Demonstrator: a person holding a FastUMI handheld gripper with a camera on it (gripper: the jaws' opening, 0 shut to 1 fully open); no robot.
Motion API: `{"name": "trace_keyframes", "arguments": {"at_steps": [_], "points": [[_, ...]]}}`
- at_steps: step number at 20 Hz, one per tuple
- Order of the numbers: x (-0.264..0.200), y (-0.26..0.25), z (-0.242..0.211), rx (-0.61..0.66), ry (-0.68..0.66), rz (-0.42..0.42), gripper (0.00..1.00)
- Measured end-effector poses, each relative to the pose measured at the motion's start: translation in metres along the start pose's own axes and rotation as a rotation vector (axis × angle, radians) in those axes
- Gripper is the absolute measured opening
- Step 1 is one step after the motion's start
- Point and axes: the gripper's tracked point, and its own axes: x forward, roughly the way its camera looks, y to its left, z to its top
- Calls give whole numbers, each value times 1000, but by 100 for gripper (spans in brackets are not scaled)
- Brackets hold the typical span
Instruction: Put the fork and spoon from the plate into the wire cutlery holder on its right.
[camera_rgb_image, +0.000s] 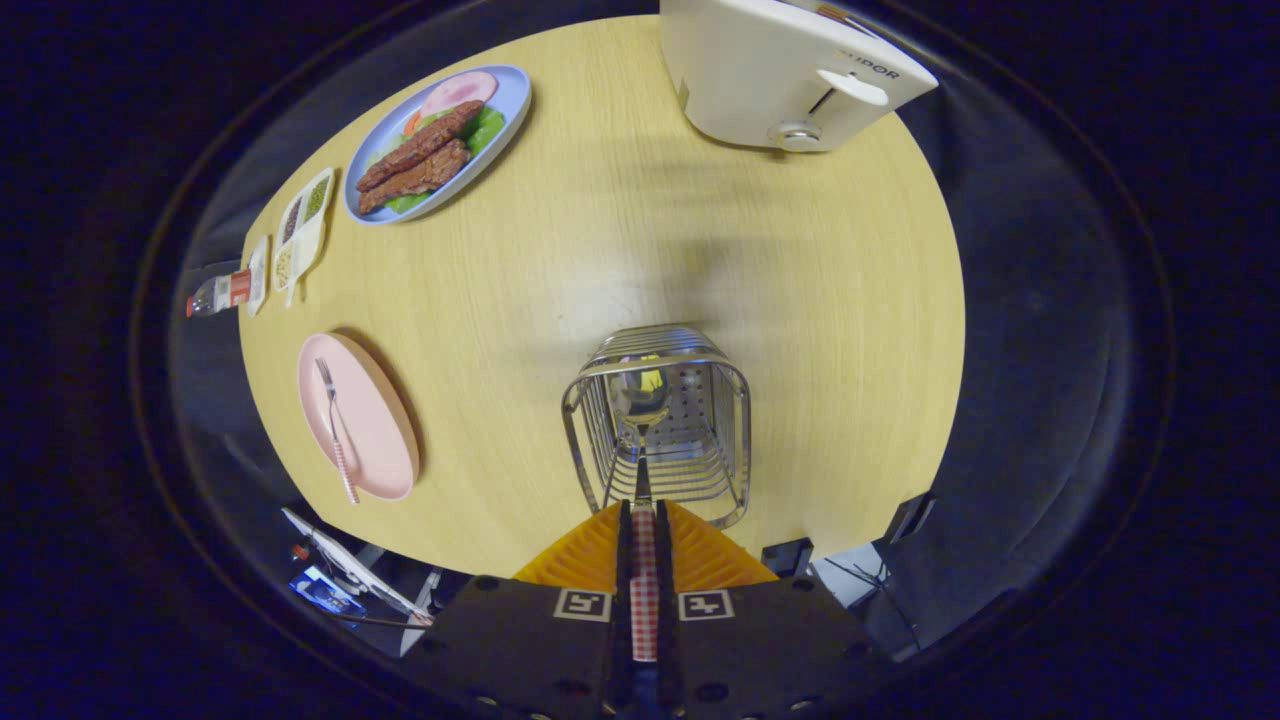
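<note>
A round pale wooden bench (600, 250) seen from above, looking forward along a hand-held gripper (644, 540). Its jaws are closed tight on the red-and-white checked handle of a shiny metal spoon (643, 420). The handle runs between them and the bowl points ahead, hanging inside the open top of a silver wire cutlery holder (655, 425) that stands just beyond the fingertips.

To the left of the holder, well apart from it, lies a flat pink round plate (365, 420). On it rests a metal fork with a checked handle (336, 430), tines pointing away, not yet moved.

Further off sit a blue oval plate of sliced meat and greens (440, 140), a small white divided dish (303, 225) and a bottle with a red label (222, 293) at the bench edge. A white toaster (790, 70) stands at the far side.

Risks from here, as a judgement: if the jaws let go while the spoon is tilted, the bowl could catch on a wire or the rim and tip out; pushing down against the frame could slide or topple the light holder.

Hard to make out: whether the spoon's bowl touches the holder's floor or a wall, as reflections blur it. A small yellow shape inside the holder cannot be identified. The toaster's top is cut off, and clutter below the near bench edge is unclear
</note>
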Motion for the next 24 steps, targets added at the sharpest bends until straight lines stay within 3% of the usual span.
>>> {"name": "trace_keyframes", "arguments": {"at_steps": [7, 11, 13, 19, 22, 24], "points": [[-16, 1, -5, -20, -96, 8, 17], [-40, 13, -8, -63, -242, -6, 41], [-50, 25, -12, -59, -316, 10, 49], [-66, 96, -27, -67, -549, 134, 75], [-62, 140, -29, -103, -687, 159, 92], [-57, 172, -32, -143, -773, 164, 97]]}}
